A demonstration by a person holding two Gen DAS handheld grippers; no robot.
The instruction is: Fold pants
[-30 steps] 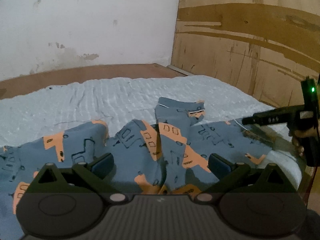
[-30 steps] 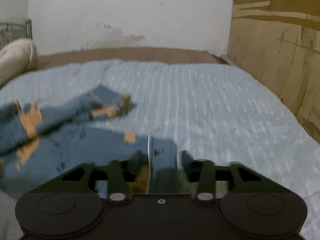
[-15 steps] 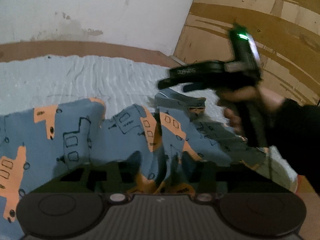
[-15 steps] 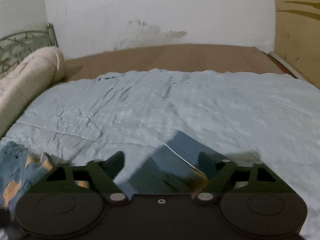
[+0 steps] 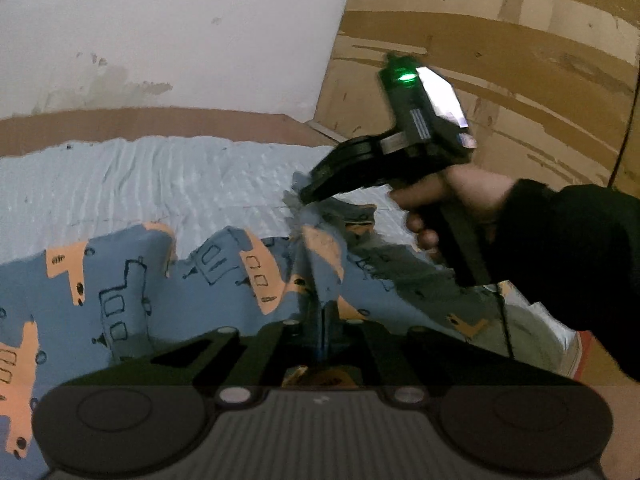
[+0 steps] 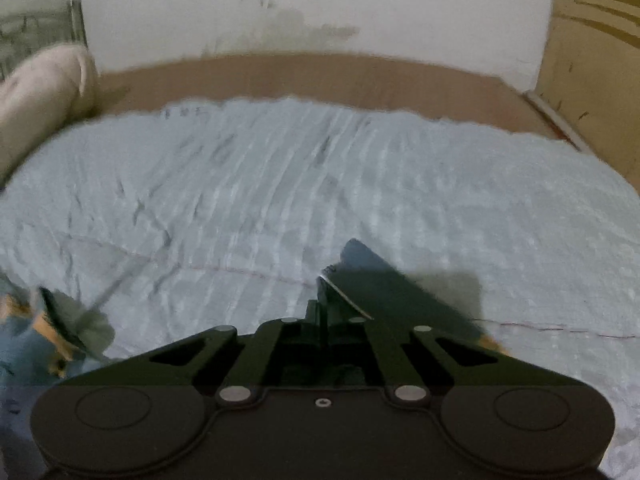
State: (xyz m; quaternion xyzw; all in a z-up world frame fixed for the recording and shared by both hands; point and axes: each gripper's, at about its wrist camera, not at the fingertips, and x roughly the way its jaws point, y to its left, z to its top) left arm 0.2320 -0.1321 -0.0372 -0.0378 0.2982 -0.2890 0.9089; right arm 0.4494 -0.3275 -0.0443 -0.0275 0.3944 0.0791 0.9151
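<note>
On the bed, under a pale blue ribbed sheet: one pair of pants, blue with orange vehicle print, lying crumpled across the near part, mostly to the left and centre in the left wrist view; a ridge of its cloth runs up between the jaws of the left gripper, which have just been closing and now pinch that fold; right gripper, jaws likewise just closed, pressed together on a dark blue edge of the pants with a thin white trim line, the cloth standing out past the fingertips over the sheet; same right gripper seen from the left wrist view further off to the right, held by a hand in a black sleeve; cream pillow at far left; white wall behind; wooden panel along the right.
</note>
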